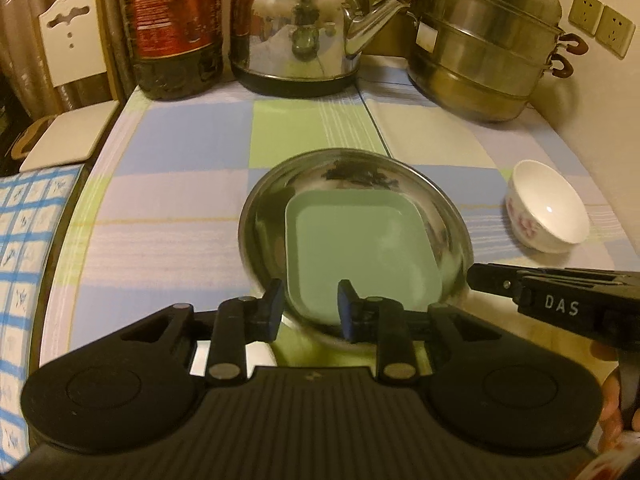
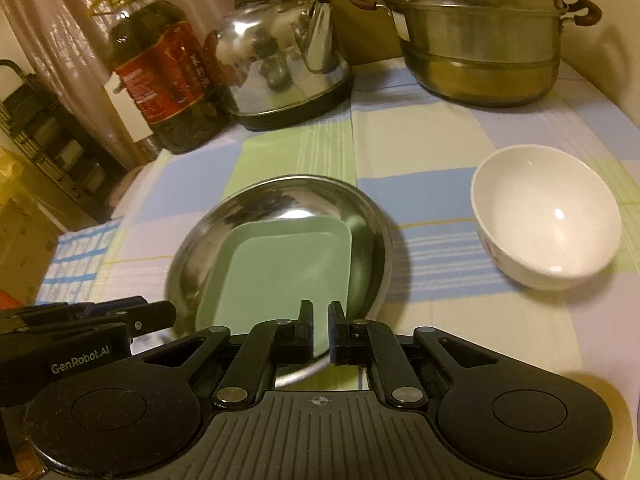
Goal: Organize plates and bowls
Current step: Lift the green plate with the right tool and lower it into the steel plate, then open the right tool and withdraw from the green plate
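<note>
A round steel plate [image 1: 276,204] [image 2: 360,236] lies mid-table with a square pale-green plate [image 1: 360,248] [image 2: 280,268] resting inside it. My left gripper [image 1: 310,312] hovers over the plates' near edge, its blue pads [image 1: 272,308] apart and nothing pinched between them. My right gripper [image 2: 321,326] is over the same near rim with only a narrow gap between its pads and nothing gripped; its fingers [image 1: 492,280] come in from the right in the left wrist view. A white bowl [image 1: 548,212] [image 2: 548,216] with a red pattern stands empty to the right of the plates.
Along the back stand a dark oil bottle [image 1: 176,28] [image 2: 168,80], a steel kettle [image 1: 296,32] [image 2: 276,60] and a stacked steamer pot [image 1: 484,48] [image 2: 480,36]. A blue-checked cloth [image 1: 28,240] hangs at the left edge, with a white chair [image 1: 72,40] beyond it.
</note>
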Demonstrator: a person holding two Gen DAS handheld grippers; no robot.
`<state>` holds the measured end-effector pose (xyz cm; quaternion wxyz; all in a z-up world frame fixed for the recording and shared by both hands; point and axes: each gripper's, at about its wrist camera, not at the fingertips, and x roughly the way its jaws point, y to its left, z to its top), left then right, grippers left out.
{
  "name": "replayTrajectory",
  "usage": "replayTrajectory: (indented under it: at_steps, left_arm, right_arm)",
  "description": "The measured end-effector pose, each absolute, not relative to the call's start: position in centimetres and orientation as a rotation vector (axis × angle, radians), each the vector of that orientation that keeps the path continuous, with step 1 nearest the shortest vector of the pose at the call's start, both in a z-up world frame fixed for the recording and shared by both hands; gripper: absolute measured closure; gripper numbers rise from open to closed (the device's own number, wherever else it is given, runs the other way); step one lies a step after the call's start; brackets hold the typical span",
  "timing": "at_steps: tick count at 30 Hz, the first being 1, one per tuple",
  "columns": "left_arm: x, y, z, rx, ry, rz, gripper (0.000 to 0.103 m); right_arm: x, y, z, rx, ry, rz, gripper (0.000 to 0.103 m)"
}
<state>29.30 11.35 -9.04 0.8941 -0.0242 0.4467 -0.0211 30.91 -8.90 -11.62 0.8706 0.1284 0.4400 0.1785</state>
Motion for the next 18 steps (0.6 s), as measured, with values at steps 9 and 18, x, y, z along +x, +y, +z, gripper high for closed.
replayTrajectory:
  at_steps: [9,18]
  left_arm:
    - [23.8,9.8,-7.6,-0.062,0.937,-0.009,0.076]
    - [19.2,8.6,-6.5,-0.103,0.945,0.040,0.076]
  right_arm:
    - [26.1,-10.8,-10.0,0.294,0.901,0.430,0.057]
    - [21.6,-12.5,-9.1,0.274,0.908,0.500,0.055]
